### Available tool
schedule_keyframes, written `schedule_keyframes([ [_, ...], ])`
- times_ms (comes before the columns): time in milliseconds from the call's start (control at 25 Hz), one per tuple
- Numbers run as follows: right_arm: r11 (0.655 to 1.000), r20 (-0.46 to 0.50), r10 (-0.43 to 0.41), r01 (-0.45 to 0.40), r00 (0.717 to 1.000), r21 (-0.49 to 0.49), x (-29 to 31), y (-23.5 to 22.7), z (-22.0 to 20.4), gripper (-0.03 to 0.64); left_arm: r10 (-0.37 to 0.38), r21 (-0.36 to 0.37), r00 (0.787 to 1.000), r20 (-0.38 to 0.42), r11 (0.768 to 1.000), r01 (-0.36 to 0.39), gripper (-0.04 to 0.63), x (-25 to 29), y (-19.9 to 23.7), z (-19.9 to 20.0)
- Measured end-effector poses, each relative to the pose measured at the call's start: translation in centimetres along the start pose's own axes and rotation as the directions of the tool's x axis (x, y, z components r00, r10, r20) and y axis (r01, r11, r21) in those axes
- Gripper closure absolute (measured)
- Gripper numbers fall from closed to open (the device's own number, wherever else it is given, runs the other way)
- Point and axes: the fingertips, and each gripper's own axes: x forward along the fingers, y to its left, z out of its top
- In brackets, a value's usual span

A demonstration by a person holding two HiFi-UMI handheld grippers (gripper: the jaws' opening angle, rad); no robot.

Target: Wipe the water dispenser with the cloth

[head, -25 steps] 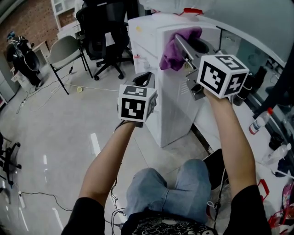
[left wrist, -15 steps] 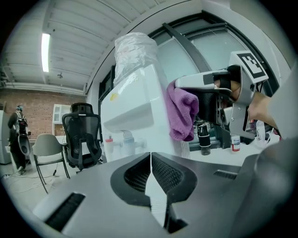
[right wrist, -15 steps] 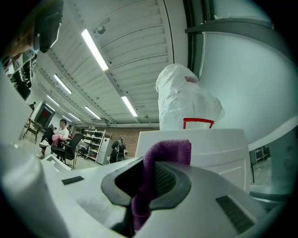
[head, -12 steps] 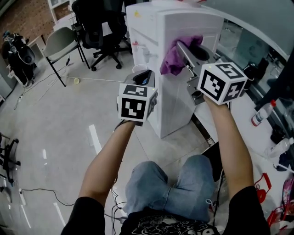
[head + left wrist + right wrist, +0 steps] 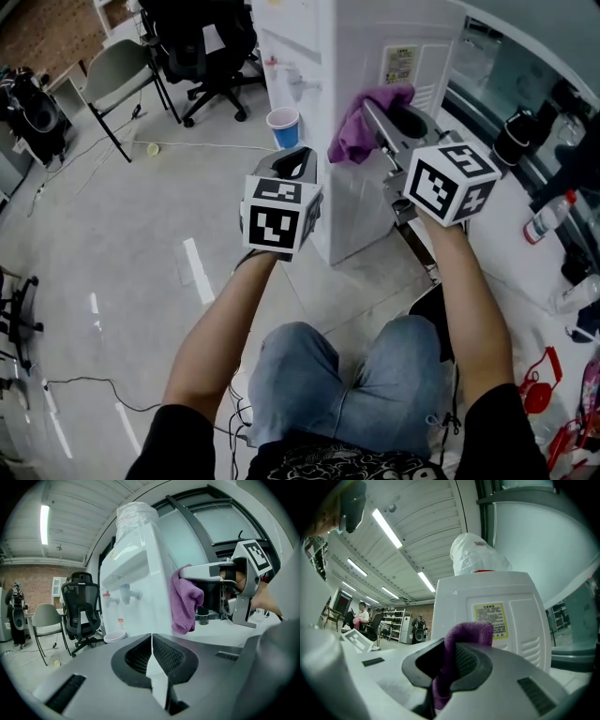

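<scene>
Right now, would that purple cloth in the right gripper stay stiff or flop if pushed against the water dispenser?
Probably floppy: the purple cloth hangs in loose folds from the right gripper, shut on it. Likely light, since one pinch carries it all. Against the water dispenser it should crumple and mould to the panel.

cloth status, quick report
Right gripper shut on cloth. Left gripper shut, empty. Cloth close to water dispenser labelled panel, contact unclear. Nothing between them.

Nothing there you could read. The yellow label (image 5: 490, 617) on your water dispenser (image 5: 454, 597) carried lines of print, all too small to make out, and its front sticker was no clearer.
</scene>
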Motion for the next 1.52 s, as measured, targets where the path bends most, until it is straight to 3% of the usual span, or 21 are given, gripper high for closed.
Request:
schedule_keyframes([
  [360,1.0,-0.082,-0.027,0.026,0.996,-0.016,-1.1,-0.5,-6.4,0.584,-0.011,-0.016,0.999,-0.036,1.0,0.01,0.566,1.3,-0.9,-3.6],
  [1040,0.992,-0.22,0.006,0.021,0.976,0.123,-3.3,-0.4,-20.7,0.584,-0.025,-0.015,0.997,-0.071,1.0,0.024,0.566,3.1,-3.9,-10.4],
  [1520,0.976,-0.302,-0.008,0.073,0.953,0.206,-4.6,-0.3,-30.9,0.584,-0.03,-0.025,0.994,-0.103,0.999,0.028,0.566,3.2,-5.0,-14.6],
])
